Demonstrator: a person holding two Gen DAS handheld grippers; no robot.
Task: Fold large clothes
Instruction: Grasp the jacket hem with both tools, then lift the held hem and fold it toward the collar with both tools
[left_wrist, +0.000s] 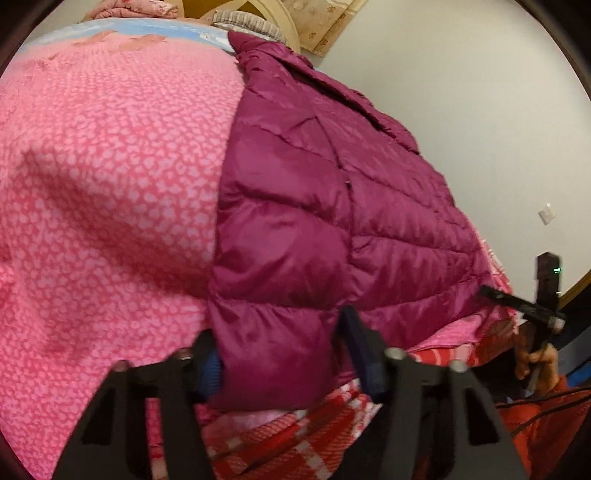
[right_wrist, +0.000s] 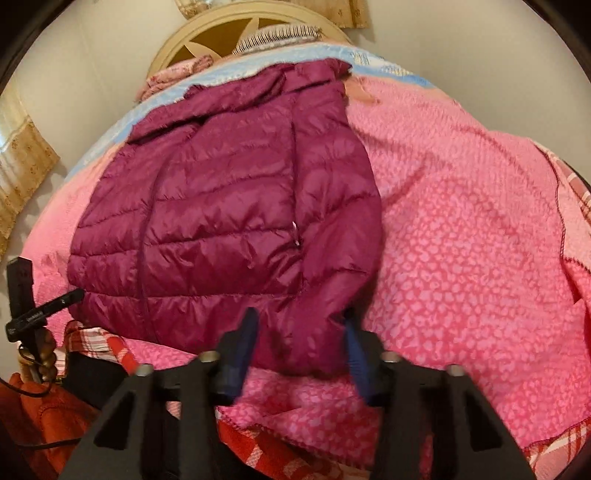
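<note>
1. Left tongs (left_wrist: 284, 354) straddled the jacket (left_wrist: 314, 221) hem; we saw the fingers (left_wrist: 360, 350) at either side, apparently gripping it.
2. Right tongs (right_wrist: 301, 343) likewise held the hem's other corner.
3. We saw the jacket flat on the bed's pink blanket (right_wrist: 461, 240).

A bed carries everything, covered by a pink blanket (right_wrist: 461, 229) with a mottled darker-pink print, rumpled into soft folds. On it lies 1 magenta quilted puffer jacket (right_wrist: 229, 206), spread flat, its hem at the near edge of the bed and its collar toward the far end. The left gripper (left_wrist: 280, 354) sits at the hem's left corner, the right gripper (right_wrist: 301, 343) at the hem's other corner. Below the grippers a red-and-white checked cover (left_wrist: 295, 435) shows under the blanket's edge. Beyond the jacket's collar, a pale blue sheet (right_wrist: 229, 70) crosses the bed before a cream headboard (right_wrist: 221, 33).
</note>
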